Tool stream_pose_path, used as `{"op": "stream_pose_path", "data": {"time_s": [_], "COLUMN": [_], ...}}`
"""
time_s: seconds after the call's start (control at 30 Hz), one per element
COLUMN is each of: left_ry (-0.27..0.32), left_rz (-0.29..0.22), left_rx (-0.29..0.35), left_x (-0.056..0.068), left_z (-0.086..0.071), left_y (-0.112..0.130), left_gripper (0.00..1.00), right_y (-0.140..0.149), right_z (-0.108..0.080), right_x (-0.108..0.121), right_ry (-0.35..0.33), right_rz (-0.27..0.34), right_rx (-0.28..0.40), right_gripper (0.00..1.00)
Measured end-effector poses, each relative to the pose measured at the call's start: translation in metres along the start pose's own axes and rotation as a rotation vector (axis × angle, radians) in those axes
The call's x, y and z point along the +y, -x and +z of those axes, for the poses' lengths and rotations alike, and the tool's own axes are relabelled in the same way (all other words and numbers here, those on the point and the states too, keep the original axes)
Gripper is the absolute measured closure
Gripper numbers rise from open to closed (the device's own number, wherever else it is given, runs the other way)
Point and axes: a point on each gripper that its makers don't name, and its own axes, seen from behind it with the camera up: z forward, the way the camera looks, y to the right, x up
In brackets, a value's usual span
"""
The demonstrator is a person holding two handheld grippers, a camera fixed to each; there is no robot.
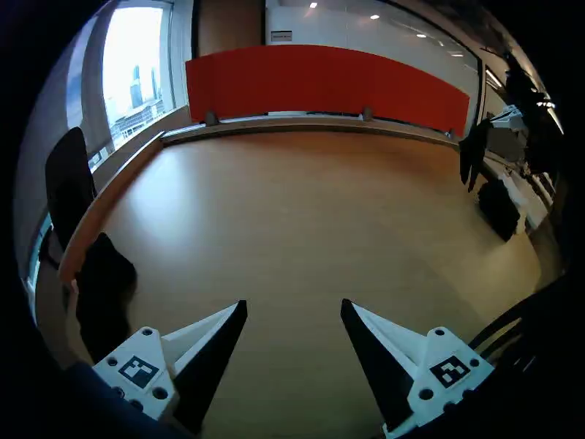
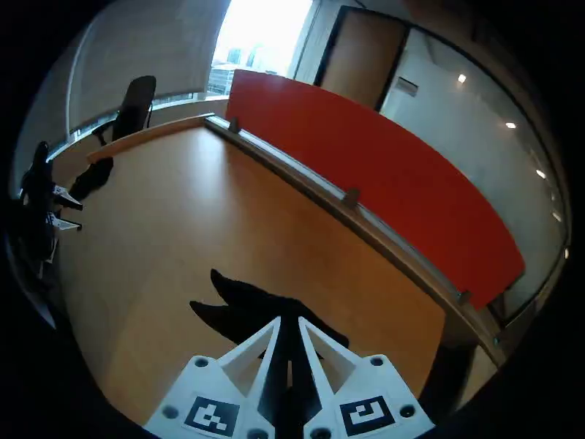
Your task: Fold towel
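In the left gripper view the left tongs [image 1: 292, 303] hang wide open over the wooden desk [image 1: 292, 212], gripping nothing, while in the right gripper view the right tongs [image 2: 289, 322] are pinched almost together on the dark towel [image 2: 234, 307], which lies on the desk near the red partition [image 2: 380, 168]

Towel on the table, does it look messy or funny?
Yes. The dark towel lies bunched on the wooden table at the tips of the right gripper, corners poking out unevenly, not flat.
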Motion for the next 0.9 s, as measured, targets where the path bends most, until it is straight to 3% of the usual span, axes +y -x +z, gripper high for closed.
{"op": "stream_pose_path", "data": {"time_s": [0.43, 0.9], "left_ry": [0.005, 0.014], "left_rz": [0.018, 0.03], "left_rx": [-0.007, -0.009], "left_x": [0.009, 0.017], "left_z": [0.0, 0.0], "left_y": [-0.002, -0.005], "left_gripper": [0.05, 0.05], "right_y": [0.03, 0.048], "right_z": [-0.011, -0.023], "right_x": [0.047, 0.074], "right_ry": [0.06, 0.101], "right_rz": [0.029, 0.053], "right_rx": [-0.052, -0.079], "right_gripper": [0.99, 0.99]}}
